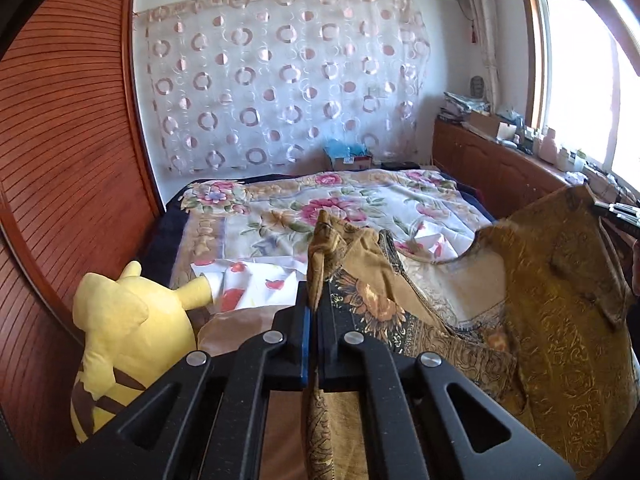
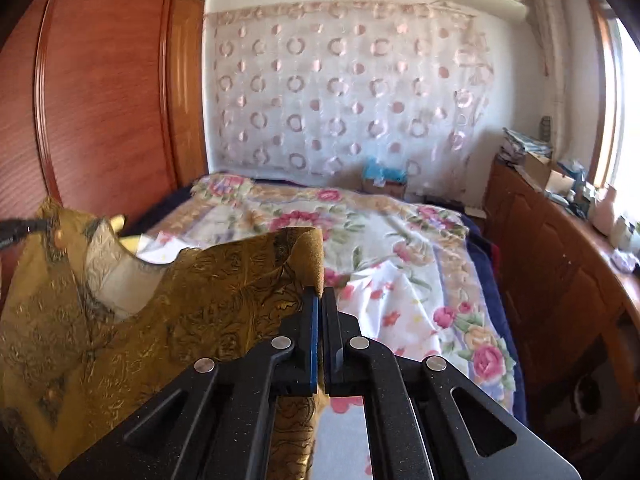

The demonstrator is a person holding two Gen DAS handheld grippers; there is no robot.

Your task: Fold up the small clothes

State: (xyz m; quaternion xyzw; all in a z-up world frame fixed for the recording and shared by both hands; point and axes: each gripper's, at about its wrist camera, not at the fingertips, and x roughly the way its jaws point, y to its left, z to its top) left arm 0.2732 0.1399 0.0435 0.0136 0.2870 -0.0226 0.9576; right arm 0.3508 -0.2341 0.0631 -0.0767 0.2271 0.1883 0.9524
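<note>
My left gripper, at the bottom centre of the frame, has its 2 jaws closed on a fold of the gold-brown patterned garment. The cloth spreads to the right, where my right gripper pinches its far corner. A yellow plush toy sits at lower left, the floral bedspread beyond.

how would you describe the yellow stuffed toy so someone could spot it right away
Start at the bed with the floral bedspread; follow its near-left edge toward the reddish wooden wardrobe. There sits the plush toy, the only bright plain yellow thing, with brown stripes low on its back, unlike the patterned mustard garment.
</note>
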